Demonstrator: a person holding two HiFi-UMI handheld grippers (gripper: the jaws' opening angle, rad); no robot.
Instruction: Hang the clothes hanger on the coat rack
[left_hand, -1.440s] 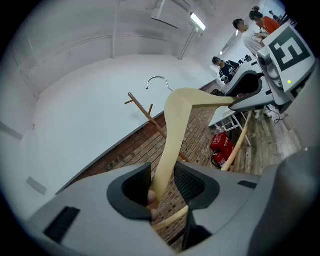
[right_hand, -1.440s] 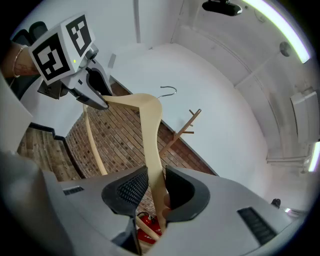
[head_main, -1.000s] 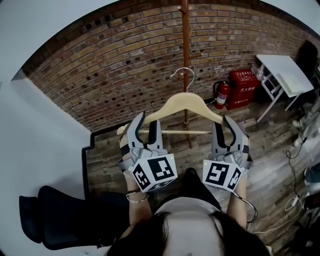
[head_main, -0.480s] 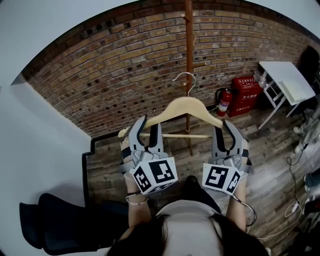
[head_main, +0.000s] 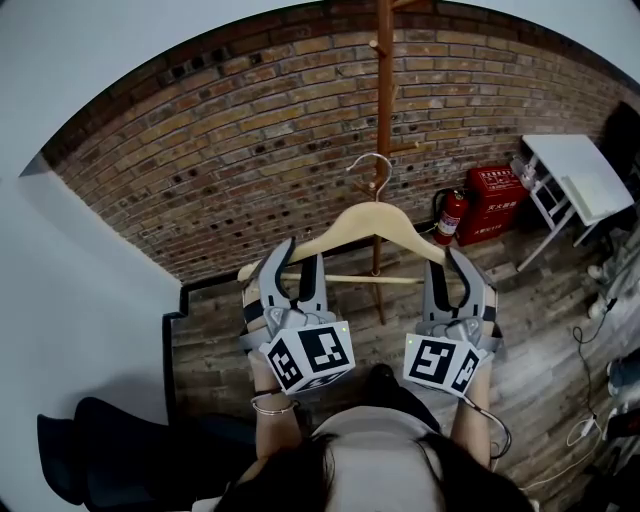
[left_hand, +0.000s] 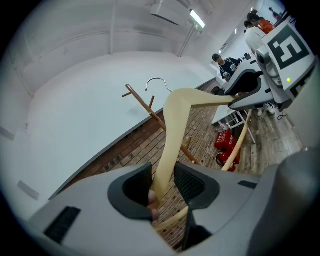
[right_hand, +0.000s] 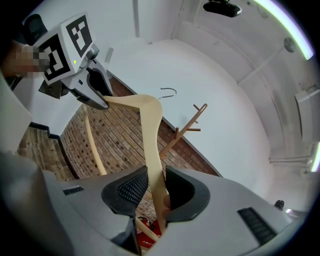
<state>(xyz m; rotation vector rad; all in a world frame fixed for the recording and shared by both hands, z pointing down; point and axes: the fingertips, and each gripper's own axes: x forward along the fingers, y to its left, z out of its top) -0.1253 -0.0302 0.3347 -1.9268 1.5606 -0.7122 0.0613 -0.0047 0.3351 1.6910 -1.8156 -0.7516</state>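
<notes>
Across the clothes hanger — left hand-held gripper, right hand-held gripper, each clamping 1 end.

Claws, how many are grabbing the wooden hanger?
2. The left claw is shut on the left arm of the hanger, and the right claw is shut on its right arm.

The hanger has been carried closer to the rack, its hook now beside a peg.

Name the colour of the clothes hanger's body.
The clothes hanger is pale natural wood, clearest in the head view.
</notes>
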